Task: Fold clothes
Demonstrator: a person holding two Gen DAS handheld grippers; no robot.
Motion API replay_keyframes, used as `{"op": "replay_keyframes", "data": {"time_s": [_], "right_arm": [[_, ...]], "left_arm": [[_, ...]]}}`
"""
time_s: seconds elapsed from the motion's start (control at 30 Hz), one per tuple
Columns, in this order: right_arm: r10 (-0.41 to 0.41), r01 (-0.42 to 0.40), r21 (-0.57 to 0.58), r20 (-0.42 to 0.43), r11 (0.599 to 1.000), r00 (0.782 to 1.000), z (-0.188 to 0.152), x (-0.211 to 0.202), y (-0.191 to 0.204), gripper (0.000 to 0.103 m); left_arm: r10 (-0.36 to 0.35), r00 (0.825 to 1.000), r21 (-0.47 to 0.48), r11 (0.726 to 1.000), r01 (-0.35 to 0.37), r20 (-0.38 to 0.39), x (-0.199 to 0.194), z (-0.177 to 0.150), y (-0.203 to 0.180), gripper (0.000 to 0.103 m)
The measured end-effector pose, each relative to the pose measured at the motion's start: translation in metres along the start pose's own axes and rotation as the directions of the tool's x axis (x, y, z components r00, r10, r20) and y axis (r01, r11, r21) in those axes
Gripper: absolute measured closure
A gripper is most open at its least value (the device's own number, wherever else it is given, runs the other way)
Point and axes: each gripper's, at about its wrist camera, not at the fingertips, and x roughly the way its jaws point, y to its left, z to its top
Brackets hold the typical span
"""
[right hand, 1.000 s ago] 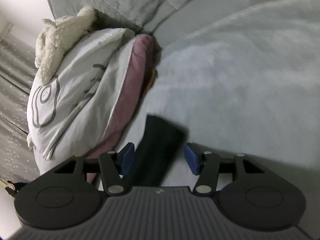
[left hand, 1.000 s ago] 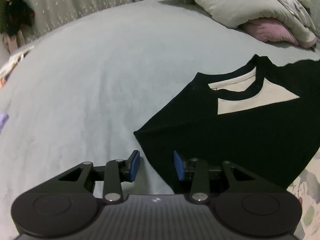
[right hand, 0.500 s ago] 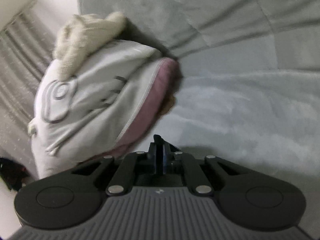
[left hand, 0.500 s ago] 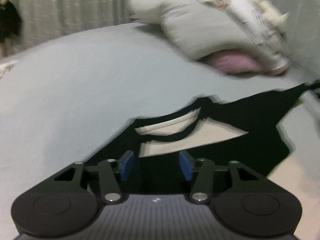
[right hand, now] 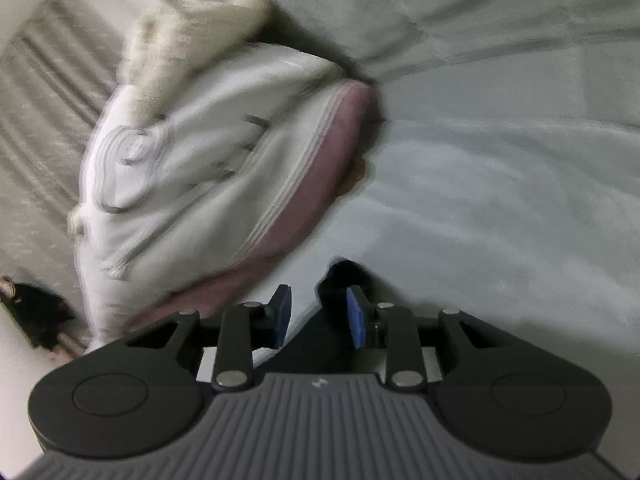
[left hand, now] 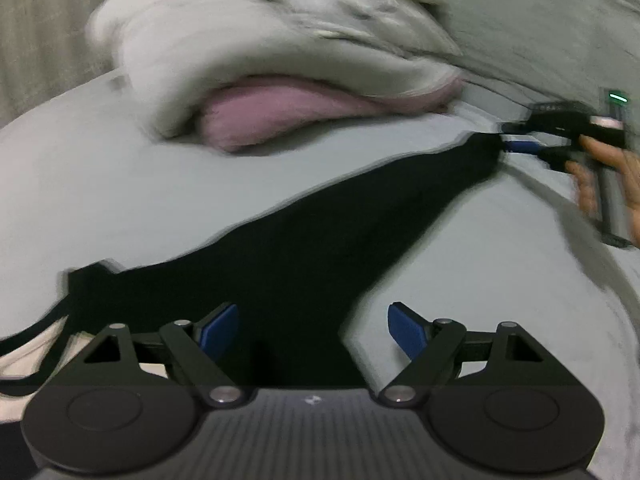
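Both grippers stand apart over the black cotton shirt (left hand: 304, 264) on the grey bed (left hand: 160, 200): left gripper (left hand: 314, 330) wide, right gripper (right hand: 319, 312) just reopened astride the sleeve tip, which may slip and bunch.

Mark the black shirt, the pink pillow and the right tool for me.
black shirt (left hand: 320, 256), left wrist view, middle of the cloth.
pink pillow (left hand: 272, 114), left wrist view, exposed pink face.
right tool (right hand: 318, 312), right wrist view, between its blue pads.
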Motion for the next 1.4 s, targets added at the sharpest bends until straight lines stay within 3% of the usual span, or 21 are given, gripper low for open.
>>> {"op": "replay_keyframes", "data": {"time_s": [0.03,0.07,0.17,0.2,0.23,0.33,0.43,0.47,0.5,0.53,0.63,0.7,0.83,0.9,0.97,1.13,1.4], "right_arm": [[-0.004,0.004,0.026,0.0,1.0,1.0,-0.003,-0.001,-0.01,0.07],[-0.004,0.004,0.042,-0.004,0.999,1.0,-0.005,-0.001,-0.018,0.069],[0.027,-0.027,0.07,-0.006,0.997,1.0,-0.011,0.001,-0.034,0.069],[0.035,-0.034,0.073,-0.004,0.997,0.999,-0.012,0.001,-0.035,0.069],[0.04,-0.039,0.072,-0.004,0.997,0.999,-0.012,0.004,-0.035,0.069],[0.044,-0.044,0.039,-0.012,0.998,0.999,-0.014,0.014,-0.027,0.069],[0.045,-0.045,0.015,-0.017,0.999,0.999,-0.015,0.02,-0.021,0.069],[0.05,-0.049,0.011,-0.017,0.999,0.999,-0.016,0.02,-0.021,0.069],[0.055,-0.055,0.008,-0.018,0.998,0.998,-0.016,0.02,-0.022,0.069],[0.072,-0.072,0.017,-0.019,0.997,0.997,-0.017,0.019,-0.024,0.069],[0.125,-0.124,0.099,-0.008,0.987,0.992,-0.018,0.011,-0.036,0.069],[0.141,-0.14,0.131,0.003,0.981,0.99,-0.02,0.009,-0.041,0.069],[0.067,-0.067,0.014,-0.014,0.998,0.998,-0.022,0.013,-0.022,0.069],[0.075,-0.075,-0.003,-0.02,0.997,0.997,-0.018,0.02,-0.018,0.07],[0.078,-0.078,-0.028,-0.023,0.997,0.997,-0.013,0.027,-0.015,0.092],[0.127,-0.119,-0.118,0.065,0.986,0.99,0.003,0.007,0.005,0.093],[0.186,-0.171,-0.159,0.087,0.972,0.979,0.044,-0.022,0.035,0.095]], "left_arm": [[0.018,1.0,0.077,0.997,-0.019,0.015,0.001,-0.001,-0.015,0.024],[0.083,0.996,0.225,0.97,-0.091,0.042,0.005,-0.004,-0.04,0.024],[0.161,0.983,0.421,0.889,-0.181,0.082,0.02,-0.007,-0.071,0.029],[0.172,0.981,0.473,0.859,-0.193,0.088,0.027,-0.006,-0.079,0.038],[0.169,0.982,0.487,0.853,-0.188,0.084,0.031,-0.004,-0.081,0.048],[0.128,0.992,0.462,0.879,-0.119,0.012,0.05,0.006,-0.075,0.077],[0.12,0.992,0.447,0.89,-0.09,-0.039,0.07,0.007,-0.066,0.082],[0.095,0.994,0.435,0.898,-0.065,-0.049,0.07,0.007,-0.063,0.087],[0.064,0.996,0.419,0.907,-0.033,-0.06,0.071,0.006,-0.06,0.099],[0.044,0.997,0.412,0.911,-0.013,-0.067,0.071,0.006,-0.06,0.103],[0.01,0.997,0.432,0.902,0.022,-0.07,0.075,0.007,-0.06,0.103],[-0.016,0.996,0.399,0.916,0.051,-0.09,0.079,0.011,-0.053,0.103],[-0.061,0.993,0.348,0.933,0.095,-0.105,0.082,0.017,-0.043,0.103],[-0.082,0.992,0.307,0.945,0.109,-0.101,0.082,0.018,-0.037,0.103],[-0.078,0.994,0.279,0.955,0.098,-0.082,0.082,0.019,-0.033,0.103],[-0.074,0.996,0.242,0.967,0.083,-0.045,0.077,0.022,-0.033,0.103],[-0.215,0.977,0.12,0.969,0.214,-0.007,0.045,0.028,-0.033,0.103]]}}
